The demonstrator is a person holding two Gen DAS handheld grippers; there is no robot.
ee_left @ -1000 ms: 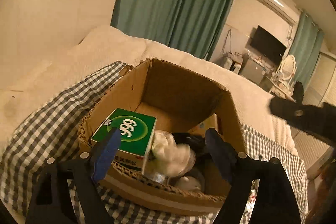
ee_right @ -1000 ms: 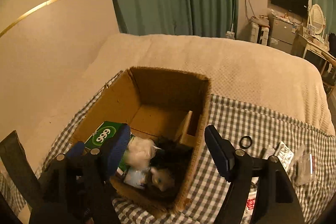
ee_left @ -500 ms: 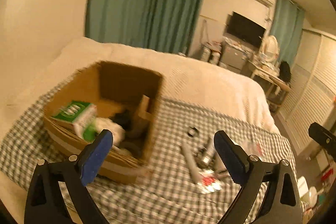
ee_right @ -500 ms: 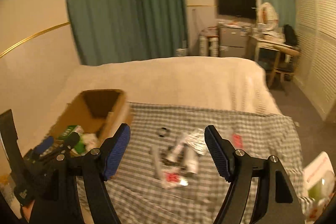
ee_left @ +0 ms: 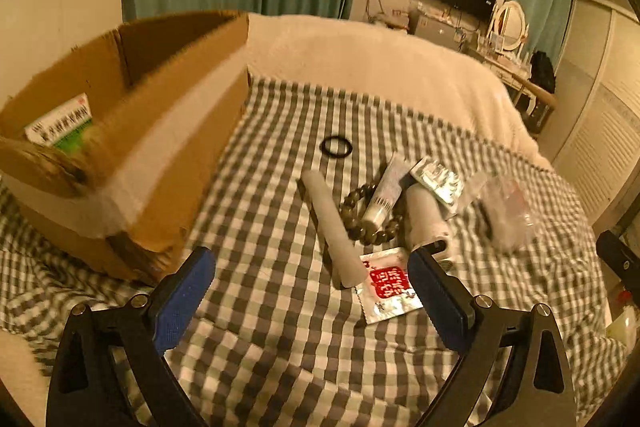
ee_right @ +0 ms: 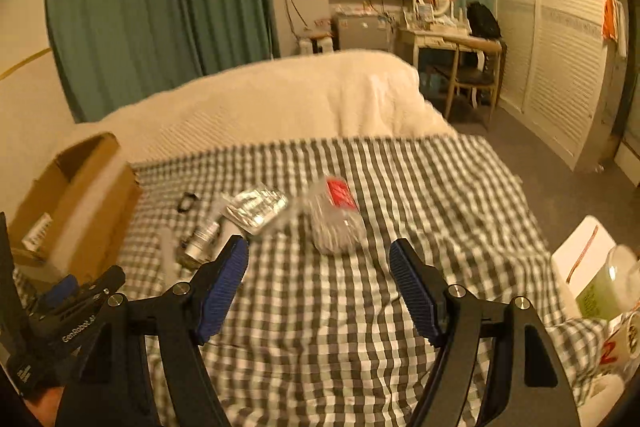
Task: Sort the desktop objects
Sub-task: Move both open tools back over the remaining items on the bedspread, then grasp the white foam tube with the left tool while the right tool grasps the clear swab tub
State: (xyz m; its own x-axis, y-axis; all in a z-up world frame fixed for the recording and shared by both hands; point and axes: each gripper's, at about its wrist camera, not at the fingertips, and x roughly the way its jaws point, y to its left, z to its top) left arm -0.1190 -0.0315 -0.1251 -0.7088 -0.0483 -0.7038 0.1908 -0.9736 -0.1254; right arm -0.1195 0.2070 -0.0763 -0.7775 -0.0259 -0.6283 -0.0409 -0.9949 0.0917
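My left gripper (ee_left: 312, 267) is open and empty, hovering over the checked cloth just before a pile of small items: a pale stick (ee_left: 330, 227), a bead bracelet (ee_left: 360, 215), a white tube (ee_left: 386, 193), a red-and-silver sachet (ee_left: 390, 289), a foil pack (ee_left: 438, 181) and a black ring (ee_left: 336, 147). The cardboard box (ee_left: 160, 131) stands to the left with a green-and-white carton (ee_left: 60, 123) inside. My right gripper (ee_right: 320, 259) is open and empty, short of a clear plastic bag with a red label (ee_right: 336, 215). The left gripper (ee_right: 76, 291) shows at that view's lower left.
The checked cloth (ee_right: 420, 195) lies on a bed with a cream blanket (ee_right: 280, 95) behind it. A white box (ee_right: 580, 251), a bottle and a mug crowd the right edge. A desk and chair (ee_right: 460, 67) stand beyond the bed.
Both grippers swung right, away from above the box, and sank toward the cloth. The item pile came before the left gripper and the plastic bag before the right. The left jaws widened.
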